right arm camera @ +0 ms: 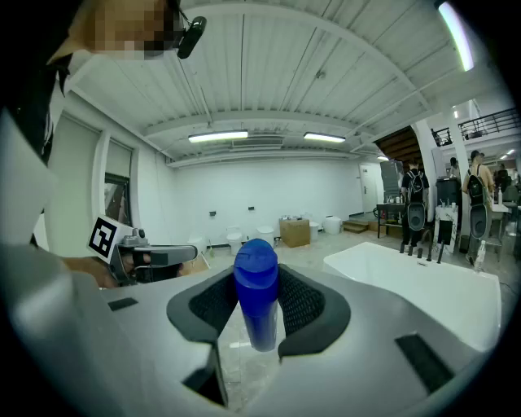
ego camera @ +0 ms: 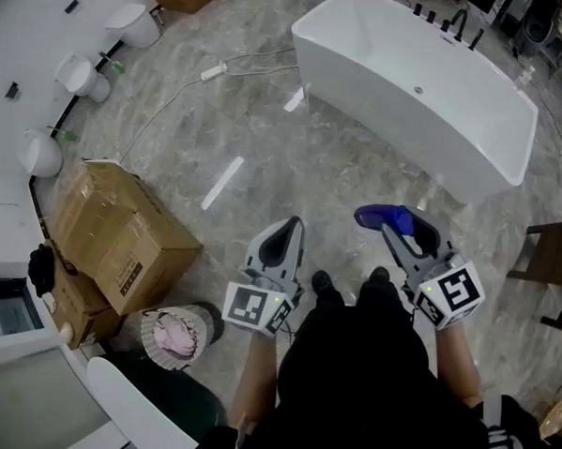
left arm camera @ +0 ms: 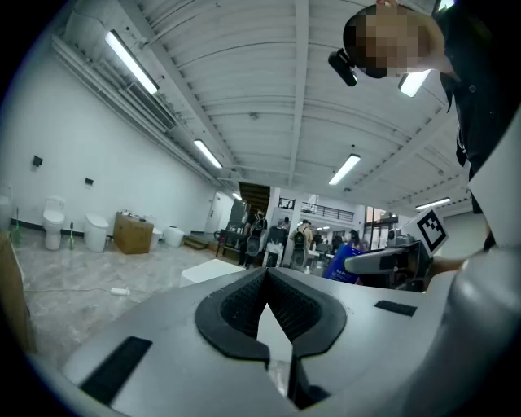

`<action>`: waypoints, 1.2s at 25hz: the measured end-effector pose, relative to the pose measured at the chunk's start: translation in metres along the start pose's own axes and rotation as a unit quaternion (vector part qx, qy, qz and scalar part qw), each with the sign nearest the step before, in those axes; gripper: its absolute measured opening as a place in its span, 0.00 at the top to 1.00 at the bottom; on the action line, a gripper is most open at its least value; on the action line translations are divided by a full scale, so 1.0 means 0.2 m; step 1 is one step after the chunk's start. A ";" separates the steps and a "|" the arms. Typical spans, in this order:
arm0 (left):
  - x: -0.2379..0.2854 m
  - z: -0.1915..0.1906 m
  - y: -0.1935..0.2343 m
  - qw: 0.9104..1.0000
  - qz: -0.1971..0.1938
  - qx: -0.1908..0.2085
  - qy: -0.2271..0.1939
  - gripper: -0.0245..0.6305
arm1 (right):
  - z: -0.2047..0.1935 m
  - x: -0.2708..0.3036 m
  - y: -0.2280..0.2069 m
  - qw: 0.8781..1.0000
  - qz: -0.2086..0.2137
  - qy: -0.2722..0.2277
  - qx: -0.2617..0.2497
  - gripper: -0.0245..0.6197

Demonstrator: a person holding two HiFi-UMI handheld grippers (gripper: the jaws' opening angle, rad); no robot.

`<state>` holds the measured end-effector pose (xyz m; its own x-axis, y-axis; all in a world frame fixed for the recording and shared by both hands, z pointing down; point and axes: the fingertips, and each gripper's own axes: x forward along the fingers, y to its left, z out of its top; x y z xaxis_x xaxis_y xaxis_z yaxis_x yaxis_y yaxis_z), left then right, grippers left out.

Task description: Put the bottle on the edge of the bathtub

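A blue bottle [right arm camera: 257,297] with a rounded cap stands between the black pads of my right gripper [right arm camera: 257,273], which is shut on it. In the head view the bottle [ego camera: 383,217] sticks out leftward from that gripper's tip [ego camera: 394,227], above the marble floor. The white freestanding bathtub [ego camera: 381,111] lies ahead and to the right, apart from the bottle; its rim [right arm camera: 407,273] also shows at the right of the right gripper view. My left gripper [ego camera: 290,227] is held at the left with its jaws [left arm camera: 266,273] shut on nothing. The bottle [left arm camera: 342,262] shows as a blue patch at its right.
Cardboard boxes [ego camera: 121,234] are stacked at the left, with a round bin [ego camera: 177,334] beside them. Toilets [ego camera: 82,75] line the left wall. A cable with a plug [ego camera: 214,72] runs over the floor. Black taps [ego camera: 456,26] stand behind the tub; a wooden piece [ego camera: 552,252] is at the right.
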<state>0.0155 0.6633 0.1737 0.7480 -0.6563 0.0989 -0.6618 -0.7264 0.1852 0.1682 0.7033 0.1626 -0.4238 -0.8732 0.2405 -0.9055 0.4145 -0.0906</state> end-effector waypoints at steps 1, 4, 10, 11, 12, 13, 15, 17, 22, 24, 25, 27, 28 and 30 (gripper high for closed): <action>-0.01 -0.01 0.01 1.000 0.001 0.001 0.001 0.95 | 0.00 0.01 0.01 1.000 0.001 0.001 -0.003 0.73; -0.04 -0.04 0.04 1.000 0.002 0.000 0.003 0.95 | 0.00 0.05 0.05 1.000 0.003 0.003 -0.012 0.73; -0.09 -0.05 0.06 1.000 -0.003 -0.007 -0.001 0.95 | -0.02 0.07 0.11 1.000 0.004 0.005 -0.010 0.73; -0.09 -0.05 0.06 1.000 -0.005 -0.007 -0.002 0.95 | -0.02 0.08 0.11 1.000 0.001 0.006 -0.005 0.73; -0.10 -0.04 0.07 1.000 -0.006 -0.007 -0.003 0.95 | -0.02 0.08 0.11 1.000 -0.003 0.006 0.002 0.73; -0.11 -0.05 0.07 1.000 -0.007 -0.007 -0.005 0.95 | -0.02 0.09 0.11 1.000 -0.006 0.005 0.010 0.73; -0.13 -0.06 0.08 1.000 -0.007 -0.011 -0.005 0.95 | -0.03 0.09 0.11 1.000 -0.011 0.001 0.022 0.73; -0.14 -0.09 0.09 1.000 -0.007 -0.018 -0.004 0.95 | -0.03 0.08 0.11 1.000 -0.014 0.000 0.026 0.73; -0.10 -0.14 0.10 0.999 -0.011 -0.036 0.003 0.95 | -0.04 0.07 0.08 0.999 -0.014 0.013 0.030 0.73; -0.05 -0.15 0.11 0.999 -0.013 -0.041 0.005 0.95 | -0.06 0.10 0.05 0.999 -0.012 0.022 0.031 0.73; -0.02 -0.16 0.12 0.999 -0.014 -0.043 0.007 0.95 | -0.06 0.12 0.03 0.999 -0.010 0.026 0.032 0.73; 0.05 -0.16 0.14 0.999 -0.015 -0.045 0.013 0.95 | -0.06 0.19 -0.01 0.999 -0.004 0.032 0.034 0.73; 0.08 -0.16 0.16 0.999 -0.014 -0.045 0.016 0.95 | -0.06 0.23 -0.04 0.999 0.001 0.034 0.036 0.73; 0.15 -0.14 0.23 0.999 -0.008 -0.041 0.021 0.95 | -0.05 0.34 -0.09 0.999 0.012 0.036 0.039 0.73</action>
<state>0.0098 0.6155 0.2118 0.7612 -0.6341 0.1358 -0.6445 -0.7164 0.2671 0.1549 0.6387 0.1908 -0.4447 -0.8420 0.3054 -0.8955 0.4110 -0.1706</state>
